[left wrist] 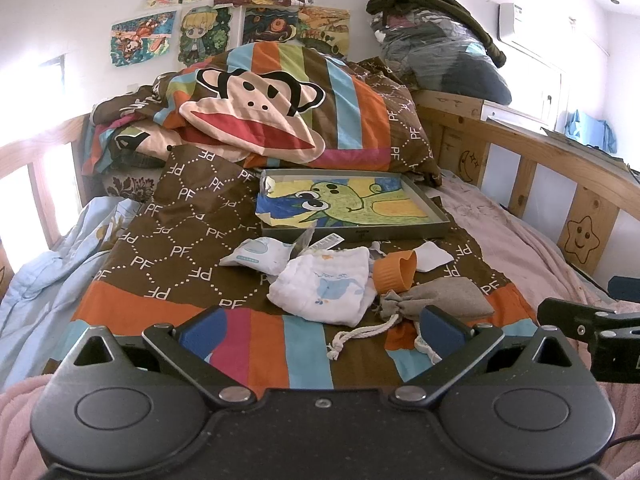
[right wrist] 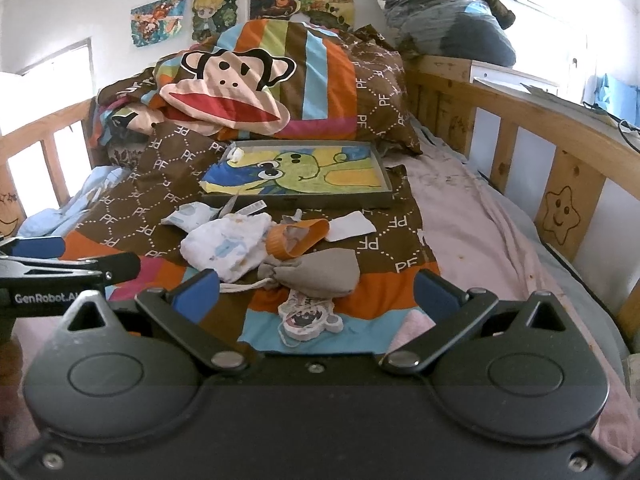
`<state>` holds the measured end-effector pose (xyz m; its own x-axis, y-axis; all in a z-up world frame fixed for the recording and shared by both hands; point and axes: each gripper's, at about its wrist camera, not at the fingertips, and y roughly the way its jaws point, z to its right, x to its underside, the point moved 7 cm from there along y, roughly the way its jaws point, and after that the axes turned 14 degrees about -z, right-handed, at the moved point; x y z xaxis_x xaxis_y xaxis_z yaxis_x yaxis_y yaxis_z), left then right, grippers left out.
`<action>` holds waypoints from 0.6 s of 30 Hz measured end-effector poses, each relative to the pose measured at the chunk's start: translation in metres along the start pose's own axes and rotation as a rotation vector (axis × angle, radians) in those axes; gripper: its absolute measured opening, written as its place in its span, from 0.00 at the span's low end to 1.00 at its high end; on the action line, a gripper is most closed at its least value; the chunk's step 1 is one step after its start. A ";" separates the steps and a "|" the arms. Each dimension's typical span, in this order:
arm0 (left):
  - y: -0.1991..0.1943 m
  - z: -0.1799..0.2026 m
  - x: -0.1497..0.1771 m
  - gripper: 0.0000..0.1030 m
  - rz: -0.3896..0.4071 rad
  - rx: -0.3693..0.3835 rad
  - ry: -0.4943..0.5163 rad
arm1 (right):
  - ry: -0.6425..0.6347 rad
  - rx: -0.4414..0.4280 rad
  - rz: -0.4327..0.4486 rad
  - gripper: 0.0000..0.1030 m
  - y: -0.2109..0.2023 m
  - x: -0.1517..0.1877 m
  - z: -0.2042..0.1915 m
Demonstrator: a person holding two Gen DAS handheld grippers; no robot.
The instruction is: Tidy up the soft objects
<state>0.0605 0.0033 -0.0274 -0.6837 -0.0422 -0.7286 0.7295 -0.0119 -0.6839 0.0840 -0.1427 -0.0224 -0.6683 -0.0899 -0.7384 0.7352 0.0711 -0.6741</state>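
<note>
Soft items lie scattered on the brown patterned quilt (left wrist: 176,240): a white cloth with a blue whale print (left wrist: 324,286) (right wrist: 226,246), a grey drawstring pouch (left wrist: 436,296) (right wrist: 316,270), an orange ribbed cup on its side (left wrist: 394,274) (right wrist: 298,238), a wipes packet (left wrist: 260,256) (right wrist: 188,216), a white folded piece (left wrist: 434,256) (right wrist: 348,226) and a small cartoon plush patch (right wrist: 308,318). Behind them sits a grey tray (left wrist: 434,232) (right wrist: 384,196) lined with a frog drawing. My left gripper (left wrist: 322,328) is open just short of the cloth and pouch. My right gripper (right wrist: 316,292) is open around the pouch and patch.
A monkey-print duvet pile (left wrist: 264,112) fills the head of the bed. Wooden rails (left wrist: 560,160) (right wrist: 560,152) run along the right side and far end. A pink sheet (right wrist: 472,216) covers the right half. Bagged clothes (left wrist: 440,52) sit on the headboard shelf.
</note>
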 end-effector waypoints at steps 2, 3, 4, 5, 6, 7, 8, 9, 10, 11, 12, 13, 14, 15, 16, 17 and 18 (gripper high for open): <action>0.000 0.000 0.000 0.99 0.001 0.000 0.000 | 0.001 0.001 0.003 1.00 0.000 0.000 0.000; 0.000 0.000 0.001 0.99 0.001 0.000 0.000 | 0.001 0.001 0.003 1.00 -0.001 0.000 0.001; 0.000 0.000 0.000 0.99 0.001 0.000 0.000 | 0.001 0.001 0.002 1.00 0.000 0.000 0.001; 0.000 0.000 0.000 0.99 0.001 0.000 0.000 | 0.000 0.001 0.001 1.00 0.000 0.000 0.001; 0.000 0.000 0.000 0.99 0.000 0.000 0.000 | -0.001 0.001 0.000 1.00 -0.001 0.000 0.001; 0.000 0.000 0.001 0.99 0.001 0.001 0.000 | -0.002 0.000 -0.003 1.00 0.001 0.000 0.001; 0.000 0.000 0.000 0.99 0.000 0.001 0.000 | -0.003 -0.001 -0.005 1.00 0.001 0.000 0.001; 0.000 0.000 0.000 0.99 0.000 0.000 0.000 | -0.003 -0.003 -0.008 1.00 0.002 0.001 0.001; 0.000 0.000 0.001 0.99 0.001 0.001 -0.001 | -0.003 -0.003 -0.010 1.00 0.002 0.001 0.001; 0.000 0.000 0.001 0.99 0.001 0.001 -0.001 | -0.003 -0.004 -0.011 1.00 0.002 0.001 0.001; 0.000 0.000 0.000 0.99 0.002 0.001 -0.002 | -0.003 -0.004 -0.012 1.00 0.002 0.001 0.002; 0.000 0.000 0.001 0.99 0.001 0.001 -0.002 | -0.002 -0.004 -0.013 1.00 0.003 0.001 0.001; 0.000 0.000 0.001 0.99 0.001 0.001 -0.002 | -0.002 -0.005 -0.015 1.00 0.003 0.001 0.001; 0.001 0.000 0.001 0.99 0.001 0.001 -0.001 | -0.001 -0.006 -0.019 1.00 0.004 0.002 0.001; 0.000 0.000 0.001 0.99 0.001 0.001 -0.001 | -0.001 -0.006 -0.022 1.00 0.005 0.002 0.000; 0.001 0.000 0.001 0.99 0.001 0.001 -0.001 | -0.002 -0.006 -0.025 1.00 0.006 0.003 0.000; -0.002 0.001 0.000 0.99 -0.001 0.001 0.000 | -0.003 -0.006 -0.026 1.00 0.006 0.002 -0.001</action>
<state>0.0590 0.0027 -0.0265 -0.6840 -0.0426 -0.7282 0.7292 -0.0132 -0.6842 0.0868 -0.1418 -0.0283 -0.6872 -0.0947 -0.7203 0.7167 0.0743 -0.6935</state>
